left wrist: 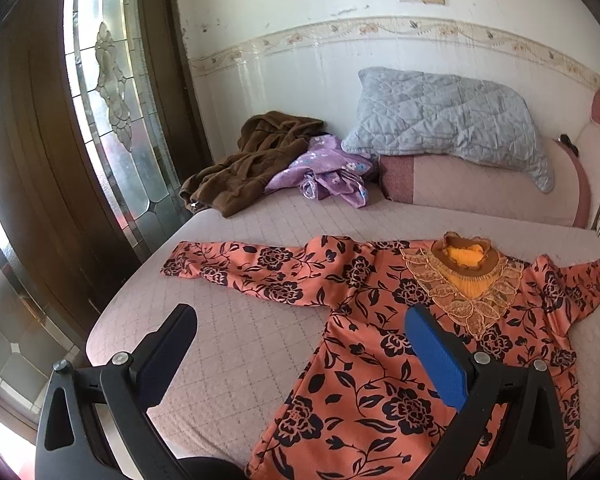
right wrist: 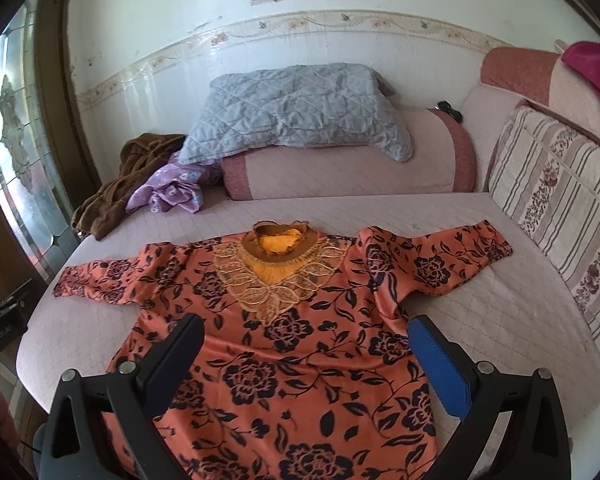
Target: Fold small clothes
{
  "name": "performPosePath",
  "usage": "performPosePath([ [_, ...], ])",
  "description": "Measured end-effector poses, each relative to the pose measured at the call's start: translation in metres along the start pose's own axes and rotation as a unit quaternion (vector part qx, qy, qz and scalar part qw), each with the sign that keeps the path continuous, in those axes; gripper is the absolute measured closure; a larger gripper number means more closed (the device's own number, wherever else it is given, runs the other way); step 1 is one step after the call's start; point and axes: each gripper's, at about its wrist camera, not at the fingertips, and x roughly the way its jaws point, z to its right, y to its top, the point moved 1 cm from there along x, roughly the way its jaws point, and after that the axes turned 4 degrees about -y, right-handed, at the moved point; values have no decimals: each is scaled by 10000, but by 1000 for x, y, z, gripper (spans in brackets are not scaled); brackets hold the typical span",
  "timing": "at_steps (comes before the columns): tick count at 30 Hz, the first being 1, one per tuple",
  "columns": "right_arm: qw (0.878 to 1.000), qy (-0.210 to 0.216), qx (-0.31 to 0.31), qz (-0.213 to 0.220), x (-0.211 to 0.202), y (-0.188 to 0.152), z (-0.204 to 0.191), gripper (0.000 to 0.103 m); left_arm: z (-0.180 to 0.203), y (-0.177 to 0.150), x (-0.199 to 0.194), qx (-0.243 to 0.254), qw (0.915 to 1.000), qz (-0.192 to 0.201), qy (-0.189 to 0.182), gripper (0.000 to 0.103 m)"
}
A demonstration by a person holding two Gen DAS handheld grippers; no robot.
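A pink quilted bed [right wrist: 500, 320] fills the room; nearest, the left gripper [left wrist: 300, 332] and right gripper [right wrist: 305, 338] hover spread wide, holding nothing, above the orange floral blouse [right wrist: 300, 360] lying flat; at 11 o'clock, brown and purple clothes [right wrist: 140, 184]

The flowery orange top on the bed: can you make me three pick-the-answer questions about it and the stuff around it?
1. Where is the brown garment?
A. Beside the purple cloth
B. On the grey quilted pillow
C. Under the orange top

2. What colour are the flowers on the orange top?
A. White
B. Black
C. Green

3. How is the top lying?
A. Rolled up
B. Folded in half
C. Spread flat, sleeves out

Answers: 1 A, it touches the purple cloth near the door. 2 B, black blooms cover the fabric. 3 C, both sleeves stretch sideways and both grippers hover open.
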Motion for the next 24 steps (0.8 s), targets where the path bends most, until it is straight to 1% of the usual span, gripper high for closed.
performPosePath([
  [4, 9995, -167, 173, -189, 32, 7, 26, 0, 17, 2, 25, 120, 9999, -96, 11, 0],
  [6, 9989, -182, 287, -334, 54, 12, 43, 0, 26, 2, 45, 196, 9995, -240, -19, 0],
  [8, 9977, -126, 448, -503, 82, 20, 66, 0, 38, -2, 74, 229, 9982, -528, -159, 0],
  [10, 9947, -79, 748, -697, 114, 26, 98, 0, 52, -11, 112, 354, 9943, -969, -263, 0],
  [11, 9918, -53, 986, -815, 133, 29, 121, 0, 58, -17, 129, 414, 9919, -1153, -337, 0],
  [12, 9889, -16, 1202, -873, 148, 31, 140, 0, 66, -26, 150, 498, 9883, -1384, -404, 0],
  [13, 9842, 89, 1530, -891, 165, 32, 167, 0, 72, -33, 164, 551, 9857, -1537, -413, 0],
  [15, 9714, 345, 2212, -797, 188, 29, 213, 1, 81, -50, 194, 632, 9795, -1852, -477, 0],
  [16, 9549, 509, 2838, -704, 202, 23, 246, 1, 83, -57, 202, 647, 9775, -1942, -501, 0],
  [17, 9400, 606, 3292, -662, 211, 19, 267, 3, 84, -63, 209, 660, 9758, -2019, -517, 0],
  [18, 9225, 709, 3744, -616, 220, 13, 287, 9, 86, -71, 220, 667, 9733, -2122, -563, 0],
  [19, 8998, 854, 4241, -569, 231, 6, 306, 12, 86, -76, 225, 653, 9713, -2198, -631, 0],
  [20, 8807, 973, 4603, -541, 241, 1, 323, 18, 85, -79, 229, 588, 9700, -2238, -741, 0],
  [21, 8708, 1002, 4783, -541, 251, 0, 334, 25, 79, -81, 232, 363, 9698, -2221, -938, 0],
  [22, 8687, 882, 4843, -543, 259, 1, 343, 28, 76, -81, 233, 224, 9694, -2222, -1023, 0],
  [24, 8719, 476, 4840, -570, 279, 6, 359, 32, 74, -83, 233, 184, 9694, -2184, -1110, 0],
])
